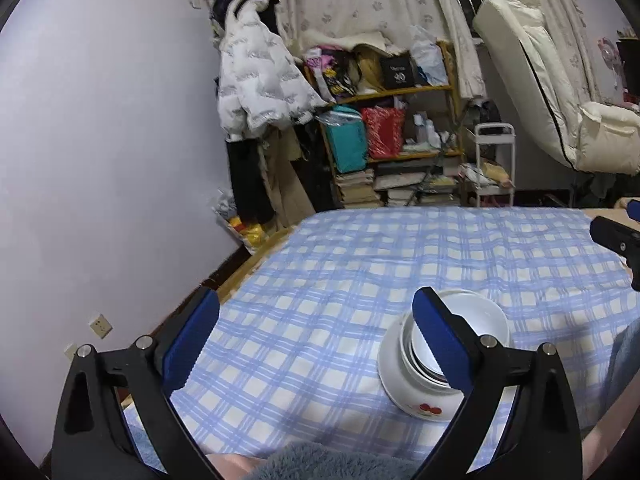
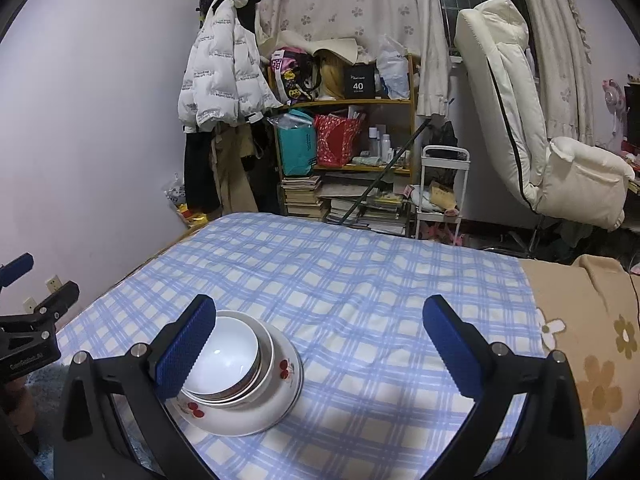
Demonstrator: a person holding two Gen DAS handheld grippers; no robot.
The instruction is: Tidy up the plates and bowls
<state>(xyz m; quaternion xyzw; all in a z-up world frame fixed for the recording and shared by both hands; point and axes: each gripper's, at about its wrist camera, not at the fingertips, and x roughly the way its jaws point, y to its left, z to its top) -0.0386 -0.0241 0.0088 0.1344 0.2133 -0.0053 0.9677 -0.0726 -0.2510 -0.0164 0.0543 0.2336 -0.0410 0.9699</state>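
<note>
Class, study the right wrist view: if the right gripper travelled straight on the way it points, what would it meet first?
Probably the blue checked bedsheet. The open right gripper points slightly downward over bare cloth; the stacked bowls sit left of its line, by its left finger. Depth is uncertain.

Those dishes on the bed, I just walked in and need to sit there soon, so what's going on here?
A person holds a two-finger tool in each hand over the blue checked bedspread. The dishes are already nested into one stack: a white bowl sits on top of other dishes inside a cherry-patterned plate. The left tool and the right tool are both open and empty, touching nothing, so the stacking looks done.
</note>
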